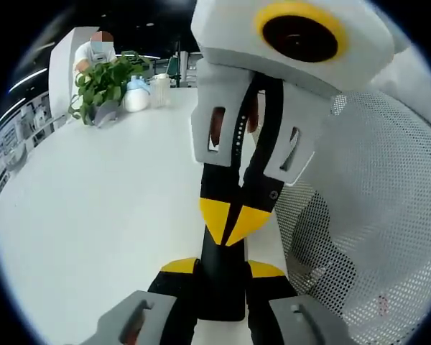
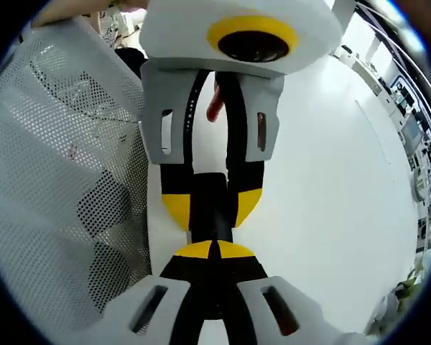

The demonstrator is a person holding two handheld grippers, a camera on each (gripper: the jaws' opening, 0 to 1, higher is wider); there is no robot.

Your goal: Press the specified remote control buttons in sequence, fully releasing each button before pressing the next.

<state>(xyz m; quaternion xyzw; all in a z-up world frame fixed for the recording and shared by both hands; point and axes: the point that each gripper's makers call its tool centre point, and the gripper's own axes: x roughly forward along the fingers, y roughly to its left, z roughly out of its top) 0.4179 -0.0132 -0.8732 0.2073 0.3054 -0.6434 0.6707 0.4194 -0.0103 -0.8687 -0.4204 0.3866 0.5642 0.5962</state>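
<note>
Green plant (image 1: pixel 104 80) sits in grey pot (image 1: pixel 104 113); left gripper (image 1: pixel 223 267) clamps black remote (image 1: pixel 223 298).

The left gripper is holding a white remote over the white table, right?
Not quite. The remote is black, not white, as the left gripper view shows. The rest is right: the left gripper holds it between its jaws over the white table.
</note>
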